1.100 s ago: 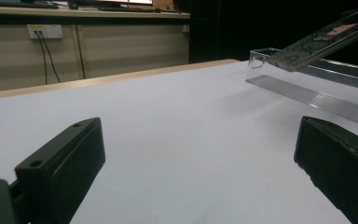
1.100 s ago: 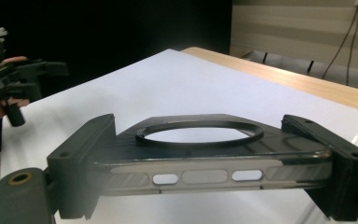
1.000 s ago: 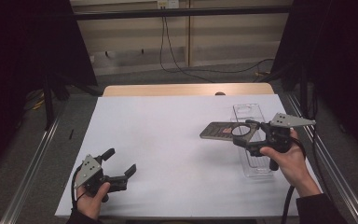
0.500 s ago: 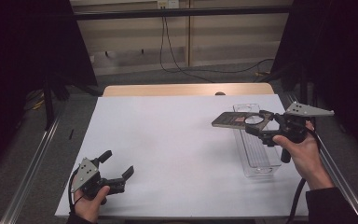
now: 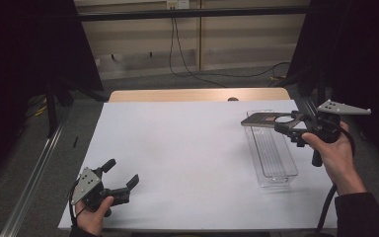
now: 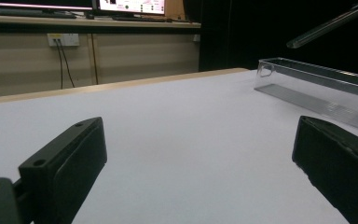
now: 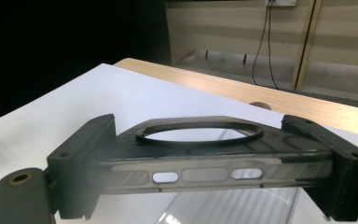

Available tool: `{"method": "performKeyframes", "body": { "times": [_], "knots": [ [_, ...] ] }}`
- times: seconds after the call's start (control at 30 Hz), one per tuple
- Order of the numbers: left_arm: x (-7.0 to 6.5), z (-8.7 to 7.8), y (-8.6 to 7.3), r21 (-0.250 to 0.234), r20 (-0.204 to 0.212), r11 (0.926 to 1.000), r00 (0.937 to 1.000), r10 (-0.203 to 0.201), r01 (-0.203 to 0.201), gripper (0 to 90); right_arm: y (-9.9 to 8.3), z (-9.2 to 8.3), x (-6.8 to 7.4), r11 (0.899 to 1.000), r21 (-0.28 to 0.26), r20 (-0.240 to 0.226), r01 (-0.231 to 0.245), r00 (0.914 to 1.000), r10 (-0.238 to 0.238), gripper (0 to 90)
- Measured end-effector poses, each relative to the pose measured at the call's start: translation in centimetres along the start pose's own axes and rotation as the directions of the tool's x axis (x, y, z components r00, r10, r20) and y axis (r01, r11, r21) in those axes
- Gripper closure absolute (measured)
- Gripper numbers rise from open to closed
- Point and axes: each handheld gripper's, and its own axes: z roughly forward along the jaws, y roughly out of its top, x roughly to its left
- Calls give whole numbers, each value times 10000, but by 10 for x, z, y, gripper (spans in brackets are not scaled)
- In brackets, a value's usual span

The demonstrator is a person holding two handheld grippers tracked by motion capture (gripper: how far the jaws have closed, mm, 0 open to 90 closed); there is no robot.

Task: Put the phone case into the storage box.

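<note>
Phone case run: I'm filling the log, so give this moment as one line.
right gripper: shut on phone case | case: held flat above clear tray | left gripper: open, low over table

The left tool (image 6: 200,172) gapes over the white table (image 6: 168,126) near a clear tray (image 6: 317,84).

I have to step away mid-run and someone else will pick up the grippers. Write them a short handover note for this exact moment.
Right gripper: shut on the phone case, gripped across its width at the end with the ring, held level in the air above the far end of the clear tray.
Left gripper: open, holding nothing, low over the near left part of the white table.
Done: the case is picked up and brought over the tray.
Left, as it looks: lower the case into the tray and release. The tray looks narrow, so line the case up with its long side first.
</note>
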Motion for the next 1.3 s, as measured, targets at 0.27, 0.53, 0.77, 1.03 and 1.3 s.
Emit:
{"method": "performKeyframes", "body": {
  "times": [0.27, 0.53, 0.77, 1.03, 1.3],
  "knots": [
    [2, -1, -1, 61, -190, 10000, 9998, 2, -1, 28, 6, -3, -11, 9998, 106, 650, -174, 9977, 166, 117],
    [0, 2, -3, 227, -100, 9997, 9999, -72, 74, 28, 11, 3, -25, 9976, 615, 1150, -307, 9931, 235, 117],
    [0, 2, -3, 207, -76, 9997, 9999, -85, 87, 28, 16, 10, -28, 9947, 950, 1410, -388, 9897, 251, 117],
    [0, 1, -2, 180, -86, 9998, 9999, -69, 70, 28, 17, 21, -37, 9877, 1469, 1749, -538, 9842, 276, 117],
    [0, 1, -2, 156, -91, 9999, 9999, -68, 69, 28, 16, 32, -41, 9792, 1918, 2026, -663, 9789, 266, 117]
  ]
}}
